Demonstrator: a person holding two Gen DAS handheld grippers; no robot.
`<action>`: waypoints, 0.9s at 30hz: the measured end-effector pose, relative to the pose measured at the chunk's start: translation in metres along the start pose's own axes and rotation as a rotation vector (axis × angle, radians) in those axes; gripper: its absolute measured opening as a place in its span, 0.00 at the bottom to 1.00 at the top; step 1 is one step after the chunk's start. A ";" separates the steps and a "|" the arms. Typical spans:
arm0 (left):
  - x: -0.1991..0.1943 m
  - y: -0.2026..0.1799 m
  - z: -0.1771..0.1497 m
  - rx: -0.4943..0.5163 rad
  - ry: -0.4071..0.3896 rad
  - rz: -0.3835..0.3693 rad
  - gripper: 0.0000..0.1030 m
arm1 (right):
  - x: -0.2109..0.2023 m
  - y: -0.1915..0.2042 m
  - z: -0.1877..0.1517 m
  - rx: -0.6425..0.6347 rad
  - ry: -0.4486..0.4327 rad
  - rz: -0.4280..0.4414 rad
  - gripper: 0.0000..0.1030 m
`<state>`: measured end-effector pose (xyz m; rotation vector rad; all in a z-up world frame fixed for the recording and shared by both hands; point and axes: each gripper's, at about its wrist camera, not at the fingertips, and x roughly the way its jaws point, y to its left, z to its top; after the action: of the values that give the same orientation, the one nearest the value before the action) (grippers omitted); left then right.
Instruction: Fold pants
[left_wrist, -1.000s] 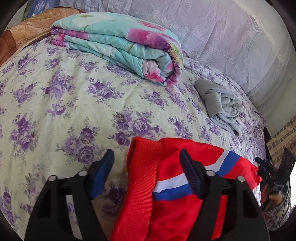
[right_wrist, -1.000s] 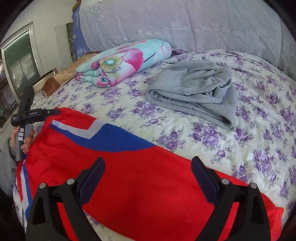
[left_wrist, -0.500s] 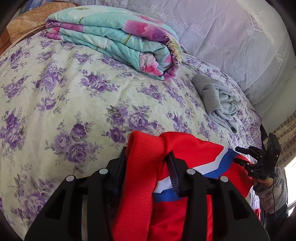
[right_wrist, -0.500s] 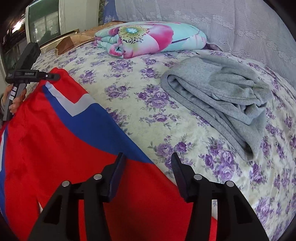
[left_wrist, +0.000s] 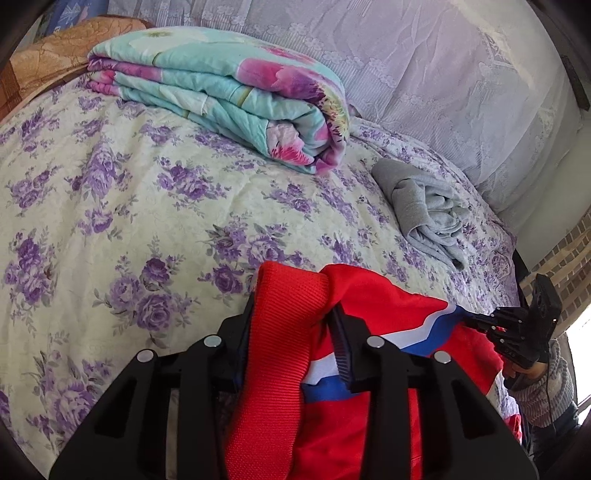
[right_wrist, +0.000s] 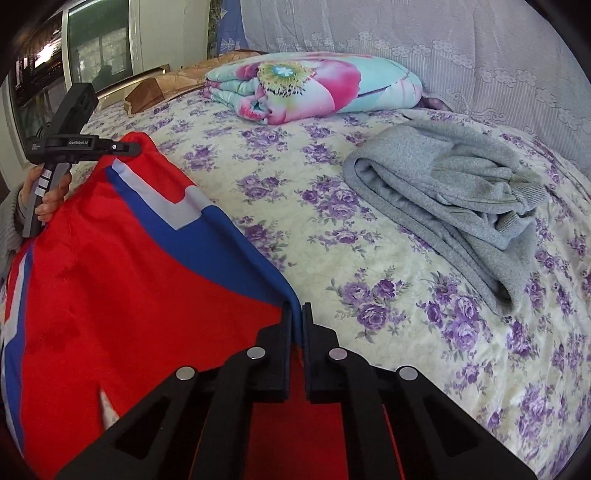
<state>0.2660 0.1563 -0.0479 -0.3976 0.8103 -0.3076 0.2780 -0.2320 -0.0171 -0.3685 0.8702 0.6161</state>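
Note:
The red pants (right_wrist: 129, 295) with blue and white stripes lie at the bed's near edge. My left gripper (left_wrist: 291, 314) is shut on their ribbed red waistband (left_wrist: 280, 332); it also shows in the right wrist view (right_wrist: 127, 147), clamped on the pants' far corner. My right gripper (right_wrist: 295, 306) is shut on the pants' blue-striped edge; it also shows in the left wrist view (left_wrist: 476, 321), gripping the other end. The pants are stretched between the two grippers, lifted slightly off the bedspread.
The bed has a purple-flowered bedspread (left_wrist: 147, 206). A folded turquoise floral quilt (left_wrist: 229, 99) lies at the back. A crumpled grey garment (right_wrist: 461, 195) lies to the right. A lace curtain (left_wrist: 443, 74) hangs behind. A window (right_wrist: 96, 48) is at left.
Both grippers went from open to shut on the pants: the left on the waistband, the right on the striped edge. The pants are now pulled taut between them.

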 end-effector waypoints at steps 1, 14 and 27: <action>-0.004 -0.002 0.000 0.011 -0.017 0.003 0.33 | -0.011 0.005 -0.001 0.009 -0.022 -0.003 0.04; -0.080 -0.029 -0.021 0.026 -0.127 -0.035 0.24 | -0.137 0.115 -0.048 -0.043 -0.163 -0.013 0.04; -0.153 -0.007 -0.123 -0.006 -0.079 0.094 0.47 | -0.151 0.204 -0.133 -0.016 -0.152 0.131 0.04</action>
<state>0.0733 0.1852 -0.0240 -0.3734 0.7505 -0.2013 -0.0051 -0.1989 0.0125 -0.2764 0.7479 0.7630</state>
